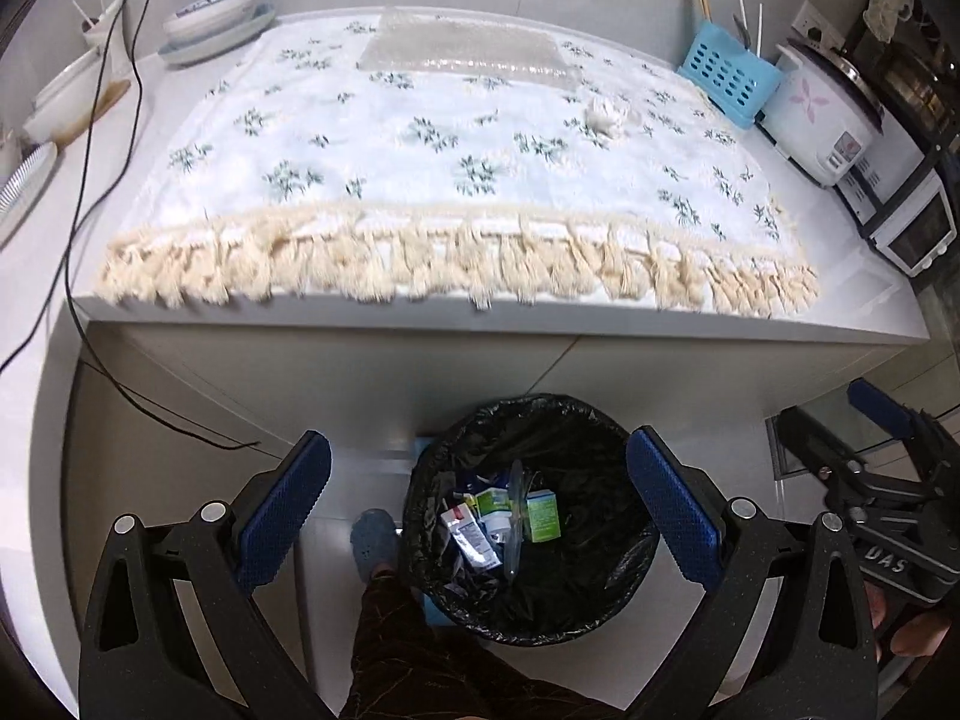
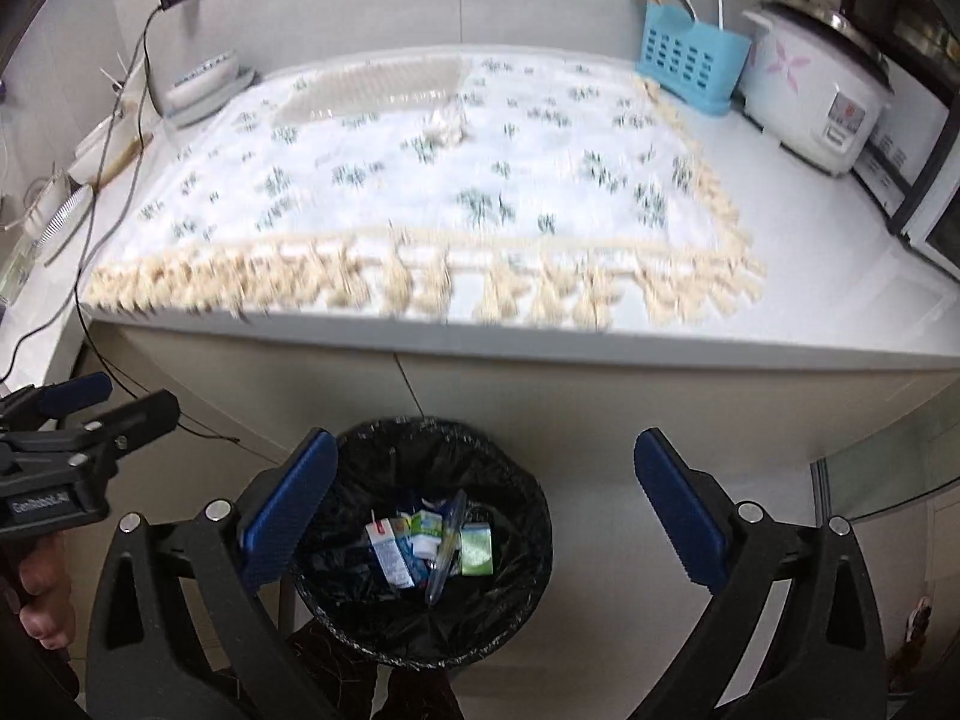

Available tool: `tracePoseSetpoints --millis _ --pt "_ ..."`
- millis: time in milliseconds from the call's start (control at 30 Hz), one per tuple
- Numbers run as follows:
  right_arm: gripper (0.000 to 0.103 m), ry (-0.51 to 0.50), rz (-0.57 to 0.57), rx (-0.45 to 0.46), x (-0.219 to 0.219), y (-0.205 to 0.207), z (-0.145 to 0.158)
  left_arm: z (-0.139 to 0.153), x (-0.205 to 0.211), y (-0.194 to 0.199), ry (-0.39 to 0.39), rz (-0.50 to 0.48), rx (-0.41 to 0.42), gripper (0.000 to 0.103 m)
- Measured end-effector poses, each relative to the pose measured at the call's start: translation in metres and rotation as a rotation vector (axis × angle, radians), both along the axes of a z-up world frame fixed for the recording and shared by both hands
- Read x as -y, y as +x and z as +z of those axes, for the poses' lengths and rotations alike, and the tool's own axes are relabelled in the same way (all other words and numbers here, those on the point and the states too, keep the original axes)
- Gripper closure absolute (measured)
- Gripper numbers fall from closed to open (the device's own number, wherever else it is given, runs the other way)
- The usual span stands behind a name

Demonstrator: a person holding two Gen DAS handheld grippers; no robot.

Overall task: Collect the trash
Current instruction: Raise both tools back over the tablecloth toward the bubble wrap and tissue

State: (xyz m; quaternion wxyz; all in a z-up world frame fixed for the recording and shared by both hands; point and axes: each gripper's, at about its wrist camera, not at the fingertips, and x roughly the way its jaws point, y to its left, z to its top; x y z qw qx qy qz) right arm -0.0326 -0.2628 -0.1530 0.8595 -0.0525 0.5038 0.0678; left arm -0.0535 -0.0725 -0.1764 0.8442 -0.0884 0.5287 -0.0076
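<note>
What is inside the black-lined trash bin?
In the trash bin: small cartons, including a green carton, a red-and-white carton and a clear plastic piece. Anything beneath them is hidden.

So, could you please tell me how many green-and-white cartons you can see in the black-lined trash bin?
2: one small green-and-white carton lies right of the clear plastic bottle, another left of it, in the black-lined trash bin. More may be hidden underneath.

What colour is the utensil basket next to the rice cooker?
Light blue. The utensil basket shows best in the right wrist view, beside the rice cooker.
</note>
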Motion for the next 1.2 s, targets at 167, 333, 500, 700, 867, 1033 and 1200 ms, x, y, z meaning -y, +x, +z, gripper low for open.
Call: tracePoseSetpoints --millis 167,333,500,700,867,1033,1200 --pt "0.008 -0.006 0.003 0.047 -0.004 0.017 0.029 0.021 -0.008 0.016 0.01 0.001 0.02 0.006" --pt "0.008 -0.002 -0.034 0.07 -0.008 0.042 0.045 0.037 -0.016 0.045 0.007 -0.012 0.038 0.006" --pt "0.008 0.001 -0.058 0.08 -0.016 0.071 0.05 0.05 -0.03 0.082 0.016 -0.025 0.056 0.006" --pt "0.008 -0.006 -0.073 0.075 -0.033 0.115 0.053 0.056 -0.061 0.139 0.023 -0.01 0.051 0.006" --pt "0.011 -0.011 -0.085 0.036 -0.046 0.156 0.043 0.044 -0.089 0.185 0.013 0.003 0.017 0.006" --pt "0.013 -0.01 -0.103 -0.021 -0.054 0.196 0.027 0.027 -0.107 0.237 0.024 -0.003 -0.027 0.006" --pt "0.017 -0.029 -0.117 -0.071 -0.062 0.233 0.01 0.004 -0.122 0.29 0.009 0.004 -0.064 0.006"
